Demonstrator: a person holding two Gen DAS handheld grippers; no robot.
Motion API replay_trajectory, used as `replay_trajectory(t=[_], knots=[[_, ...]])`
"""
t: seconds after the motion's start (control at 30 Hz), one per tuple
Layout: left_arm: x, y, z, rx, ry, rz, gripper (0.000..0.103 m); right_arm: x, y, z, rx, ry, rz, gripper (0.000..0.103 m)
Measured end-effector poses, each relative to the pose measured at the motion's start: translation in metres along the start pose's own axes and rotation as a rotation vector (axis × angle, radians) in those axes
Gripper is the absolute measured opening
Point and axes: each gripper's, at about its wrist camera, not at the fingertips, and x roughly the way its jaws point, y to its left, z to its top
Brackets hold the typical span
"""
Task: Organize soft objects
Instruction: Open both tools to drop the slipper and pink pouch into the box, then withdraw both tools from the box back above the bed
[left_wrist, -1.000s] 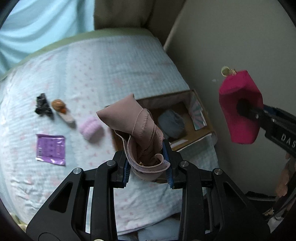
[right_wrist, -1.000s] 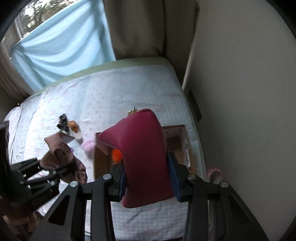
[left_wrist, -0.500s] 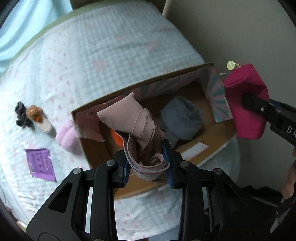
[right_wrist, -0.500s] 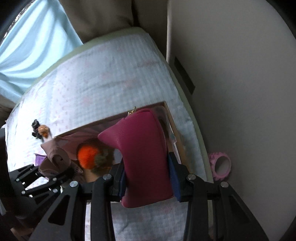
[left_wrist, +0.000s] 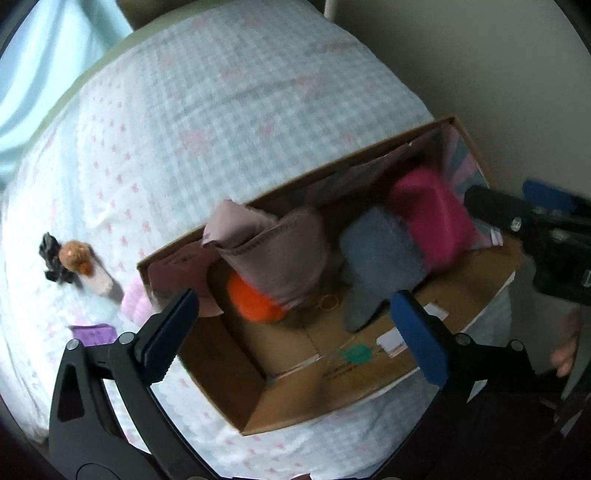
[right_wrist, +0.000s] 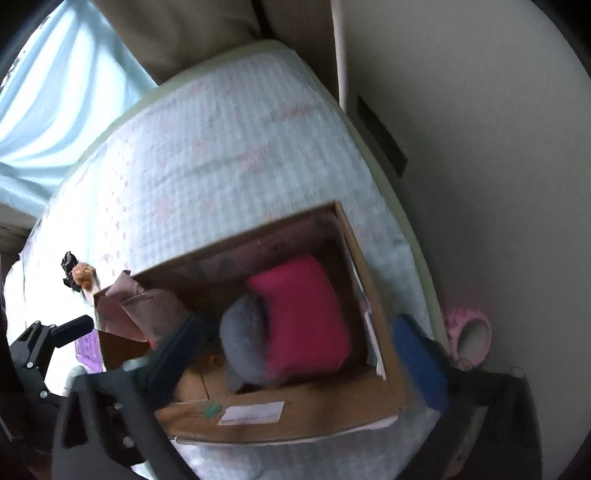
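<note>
An open cardboard box (left_wrist: 295, 402) sits on the bed near its right edge. My left gripper (left_wrist: 295, 332) hovers above it, jaws opening wide, the pads touching nothing. Below it a dusty-pink cloth (left_wrist: 273, 254) lies loose in the box's left part, over an orange ball (left_wrist: 255, 306). My right gripper (right_wrist: 295, 354) is over the same box (right_wrist: 314, 417), jaws also opening and free of contact. The magenta pouch (right_wrist: 303, 314) lies loose in the right part, leaning on a grey plush (right_wrist: 243, 343).
On the bedspread left of the box lie a black hair tie with a small orange-brown toy (left_wrist: 74, 254), a pale pink fuzzy item (left_wrist: 135, 306) and a purple packet (left_wrist: 94, 334). A wall runs close along the bed's right side. A pink roll (right_wrist: 469, 332) lies on the floor.
Both grippers came down over the box and went from shut to wide open. The pink cloth left the left gripper and the magenta pouch left the right; both now lie in the box.
</note>
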Motion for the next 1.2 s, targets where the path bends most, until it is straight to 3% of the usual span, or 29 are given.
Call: replay_trajectory(t=[0.1,0.23,0.7,0.87,1.2], knots=[[0.006,-0.002,-0.005,0.024,0.028,0.028,0.103,-0.002,0.006,0.000,-0.046,-0.021,-0.014,0.103],[0.009,0.002,-0.013,-0.003,0.050,0.002,0.103,-0.006,0.012,-0.002,-0.081,-0.047,-0.011,0.103],[-0.034,0.010,-0.026,-0.037,-0.037,-0.006,0.103,-0.048,0.029,-0.015,-0.116,-0.107,-0.013,0.103],[-0.068,0.015,-0.041,-0.056,-0.099,-0.017,0.103,-0.087,0.047,-0.026,-0.148,-0.152,-0.022,0.103],[-0.177,0.053,-0.095,-0.161,-0.301,-0.027,0.103,-0.192,0.111,-0.058,-0.265,-0.300,-0.020,0.103]])
